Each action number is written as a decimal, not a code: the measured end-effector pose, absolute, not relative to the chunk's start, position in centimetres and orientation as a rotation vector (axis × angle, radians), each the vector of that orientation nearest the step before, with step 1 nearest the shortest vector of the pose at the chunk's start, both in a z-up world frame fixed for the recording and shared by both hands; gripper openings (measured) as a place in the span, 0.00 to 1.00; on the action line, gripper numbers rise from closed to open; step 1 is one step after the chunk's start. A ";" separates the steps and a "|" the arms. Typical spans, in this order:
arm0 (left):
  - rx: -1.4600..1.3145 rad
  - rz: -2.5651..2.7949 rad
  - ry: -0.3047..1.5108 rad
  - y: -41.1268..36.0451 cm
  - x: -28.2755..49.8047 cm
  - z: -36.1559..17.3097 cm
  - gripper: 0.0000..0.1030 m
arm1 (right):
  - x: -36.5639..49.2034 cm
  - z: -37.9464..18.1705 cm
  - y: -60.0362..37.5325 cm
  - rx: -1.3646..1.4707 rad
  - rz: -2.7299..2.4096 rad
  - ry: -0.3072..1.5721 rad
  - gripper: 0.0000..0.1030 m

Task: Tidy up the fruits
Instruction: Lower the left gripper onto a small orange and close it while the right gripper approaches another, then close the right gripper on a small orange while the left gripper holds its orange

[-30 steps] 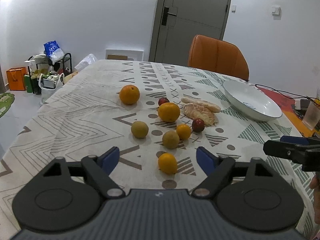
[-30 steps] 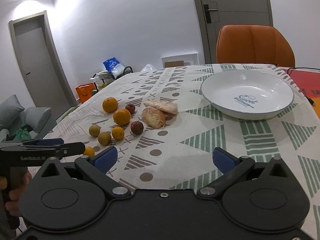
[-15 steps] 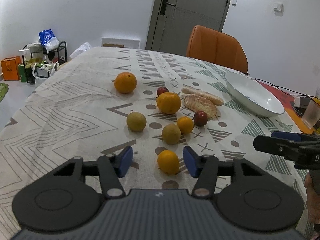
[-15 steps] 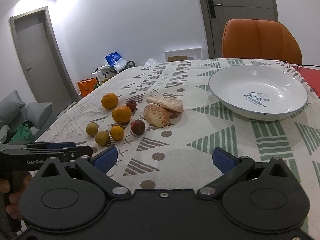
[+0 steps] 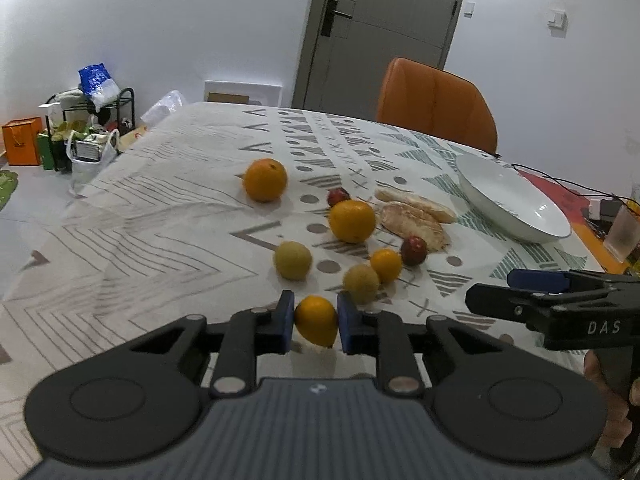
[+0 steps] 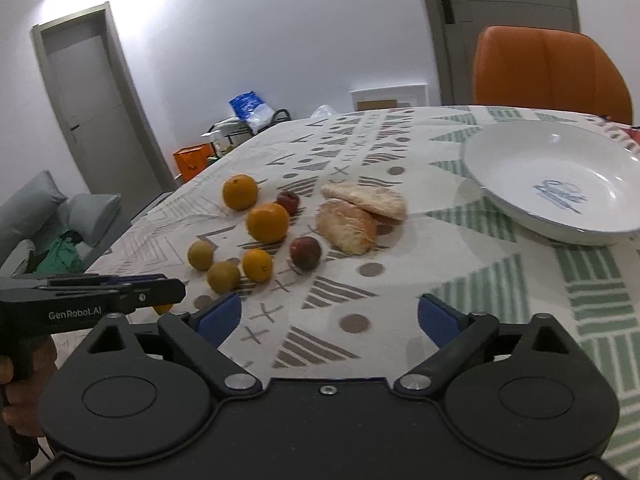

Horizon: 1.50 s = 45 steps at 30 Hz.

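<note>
My left gripper (image 5: 315, 322) is shut on a small orange (image 5: 316, 320) at the near end of the fruit cluster, both blue pads pressing its sides. Beyond it lie two yellow-green fruits (image 5: 292, 260), another small orange (image 5: 385, 265), two big oranges (image 5: 352, 221), two dark red fruits (image 5: 414, 250) and peeled pomelo pieces (image 5: 414, 224). A white bowl (image 6: 532, 168) stands empty at the right. My right gripper (image 6: 328, 314) hovers over bare cloth with nothing between its fingers, its jaws closing slightly. In the right wrist view the left gripper (image 6: 172, 290) hides most of the held orange.
An orange chair (image 5: 434, 106) stands behind the table's far side. A clear cup (image 5: 622, 234), cables and a red mat sit at the right edge. Bags and a rack (image 5: 80, 136) are on the floor to the left, and a grey sofa (image 6: 48, 220) stands nearby.
The left gripper's jaws closed from wide apart onto the nearest small orange. The right gripper drifted forward and left toward the fruit, and its jaws narrowed a little.
</note>
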<state>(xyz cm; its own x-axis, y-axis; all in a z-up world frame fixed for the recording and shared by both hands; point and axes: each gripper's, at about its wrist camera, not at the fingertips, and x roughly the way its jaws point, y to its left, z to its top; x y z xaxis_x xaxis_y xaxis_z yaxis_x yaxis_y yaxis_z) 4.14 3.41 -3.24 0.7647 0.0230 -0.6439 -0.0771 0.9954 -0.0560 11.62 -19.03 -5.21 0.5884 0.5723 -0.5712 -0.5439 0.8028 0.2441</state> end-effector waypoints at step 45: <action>-0.221 0.105 0.659 7.4 3.2 -2.9 0.21 | 13.2 -5.4 -13.1 -0.023 0.767 0.703 0.20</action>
<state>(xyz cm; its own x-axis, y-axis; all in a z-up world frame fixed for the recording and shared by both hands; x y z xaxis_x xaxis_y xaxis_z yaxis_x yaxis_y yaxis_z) 3.22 7.41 -2.89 0.7865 0.0267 -0.6171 -0.1665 0.9712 -0.1702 13.18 -13.11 -5.45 0.5056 0.6285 -0.5911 -0.6435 0.7310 0.2269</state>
